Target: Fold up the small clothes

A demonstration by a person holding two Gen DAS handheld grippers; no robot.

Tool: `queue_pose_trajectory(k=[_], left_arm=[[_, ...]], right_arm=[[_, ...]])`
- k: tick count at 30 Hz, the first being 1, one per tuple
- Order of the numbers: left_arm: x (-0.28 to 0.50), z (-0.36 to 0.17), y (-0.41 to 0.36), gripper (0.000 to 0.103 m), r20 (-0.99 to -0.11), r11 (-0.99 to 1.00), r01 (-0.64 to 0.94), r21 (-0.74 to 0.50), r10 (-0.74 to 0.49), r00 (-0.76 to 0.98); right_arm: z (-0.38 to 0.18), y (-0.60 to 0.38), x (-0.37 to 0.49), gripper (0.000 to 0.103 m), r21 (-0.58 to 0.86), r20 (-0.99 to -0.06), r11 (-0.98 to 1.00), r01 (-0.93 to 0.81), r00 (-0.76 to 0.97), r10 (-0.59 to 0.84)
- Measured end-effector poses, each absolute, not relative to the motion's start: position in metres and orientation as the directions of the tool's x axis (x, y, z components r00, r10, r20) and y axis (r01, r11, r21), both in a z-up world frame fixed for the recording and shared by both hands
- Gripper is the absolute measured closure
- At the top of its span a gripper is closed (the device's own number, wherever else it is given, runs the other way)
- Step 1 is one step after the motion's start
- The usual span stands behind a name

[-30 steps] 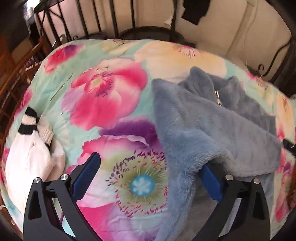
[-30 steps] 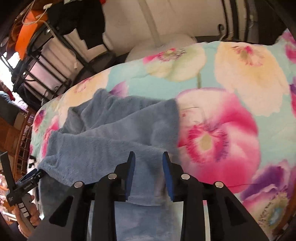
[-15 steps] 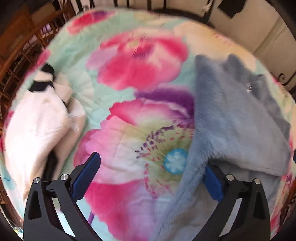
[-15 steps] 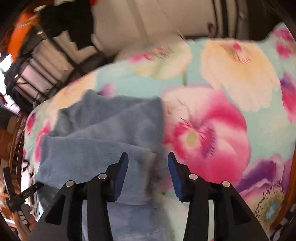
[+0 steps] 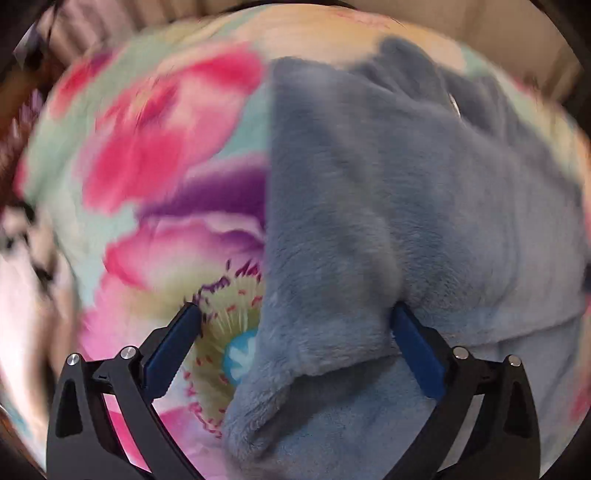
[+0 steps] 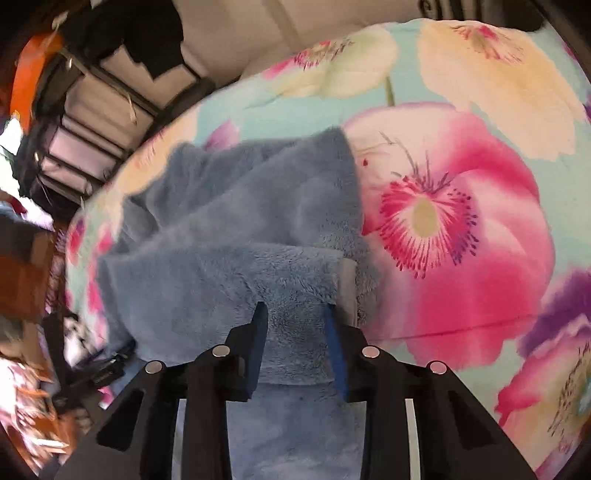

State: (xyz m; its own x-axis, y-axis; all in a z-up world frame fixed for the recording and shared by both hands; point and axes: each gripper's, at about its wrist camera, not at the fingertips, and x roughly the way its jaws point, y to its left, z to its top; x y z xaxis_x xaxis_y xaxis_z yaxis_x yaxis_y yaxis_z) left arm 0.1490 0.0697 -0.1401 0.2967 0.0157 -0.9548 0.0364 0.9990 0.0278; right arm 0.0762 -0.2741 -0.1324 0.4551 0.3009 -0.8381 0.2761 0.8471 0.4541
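Blurred white garment (image 5: pixel 26 295), frame-cut

Floral bedspread (image 6: pixel 480 74), pale wall (image 6: pixel 229 33), perhaps a dark metal rack (image 6: pixel 92 122)

Open passage: flowered bedspread (image 6: pixel 461 229) right of fluffy blue fleece garment (image 6: pixel 240 221).
Obstruction: white knitted garment (image 5: pixel 22 314), left edge.

Left gripper (image 5: pixel 293 321): has dropped closer over the fleece's (image 5: pixel 388 206) near left corner (view blurred).
Right gripper (image 6: pixel 295 314): jaws just closing, fleece fold between them.
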Motion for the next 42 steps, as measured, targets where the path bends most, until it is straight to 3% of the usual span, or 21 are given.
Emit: queue_pose_trajectory(k=[3, 6, 10, 12, 16, 19, 22, 27, 34, 39, 42], left_arm=[[0.144, -0.11, 0.077, 0.005, -0.938, 1.0, 0.0, -0.006, -0.006, 0.346], [0.128, -0.091, 0.069, 0.005, -0.924, 0.998, 0.059, -0.004, -0.026, 0.383], [0.101, -0.109, 0.062, 0.005, -0.953, 0.994, 0.044, 0.103, 0.086, 0.29], [0.078, -0.114, 0.058, 0.005, -0.966, 0.997, 0.037, 0.068, 0.057, 0.251], [0.037, -0.113, 0.042, 0.005, -0.969, 0.995, 0.069, 0.068, 0.049, 0.243], [0.003, -0.13, 0.033, 0.005, -0.974, 0.991, 0.064, 0.113, 0.098, 0.202], [-0.018, -0.143, 0.038, 0.004, -0.983, 0.997, 0.017, 0.08, 0.076, 0.17], [-0.036, -0.14, 0.055, 0.004, -0.992, 0.996, -0.093, -0.016, -0.004, 0.124], [-0.079, -0.104, 0.049, 0.005, -0.987, 0.995, -0.086, -0.054, -0.04, 0.155], [-0.093, -0.073, 0.021, 0.005, -0.946, 0.997, -0.008, 0.072, 0.07, 0.318], [-0.074, -0.088, -0.003, 0.005, -0.929, 0.981, 0.083, 0.173, 0.135, 0.344]], right_arm=[[-0.111, -0.263, 0.071, 0.055, 0.432, -0.829, 0.872, 0.23, 0.482, 0.283], [-0.111, -0.249, 0.055, 0.055, 0.441, -0.836, 0.874, 0.205, 0.449, 0.316], [-0.12, -0.229, 0.02, 0.055, 0.403, -0.875, 0.889, 0.217, 0.375, 0.305], [-0.119, -0.221, 0.003, 0.054, 0.38, -0.889, 0.9, 0.214, 0.353, 0.292], [-0.111, -0.202, -0.03, 0.04, 0.308, -0.909, 0.937, 0.167, 0.341, 0.238], [-0.12, -0.187, -0.05, 0.036, 0.269, -0.931, 0.952, 0.143, 0.293, 0.219], [-0.141, -0.177, -0.072, 0.031, 0.242, -0.953, 0.96, 0.14, 0.221, 0.208], [-0.15, -0.173, -0.099, 0.029, 0.231, -0.958, 0.96, 0.158, 0.212, 0.195], [-0.113, -0.196, -0.134, 0.028, 0.348, -0.915, 0.891, 0.291, 0.31, 0.256], [-0.089, -0.188, -0.128, 0.026, 0.242, -0.909, 0.937, 0.253, 0.398, 0.127], [-0.087, -0.165, -0.12, 0.015, 0.149, -0.915, 0.975, 0.165, 0.397, 0.073]])
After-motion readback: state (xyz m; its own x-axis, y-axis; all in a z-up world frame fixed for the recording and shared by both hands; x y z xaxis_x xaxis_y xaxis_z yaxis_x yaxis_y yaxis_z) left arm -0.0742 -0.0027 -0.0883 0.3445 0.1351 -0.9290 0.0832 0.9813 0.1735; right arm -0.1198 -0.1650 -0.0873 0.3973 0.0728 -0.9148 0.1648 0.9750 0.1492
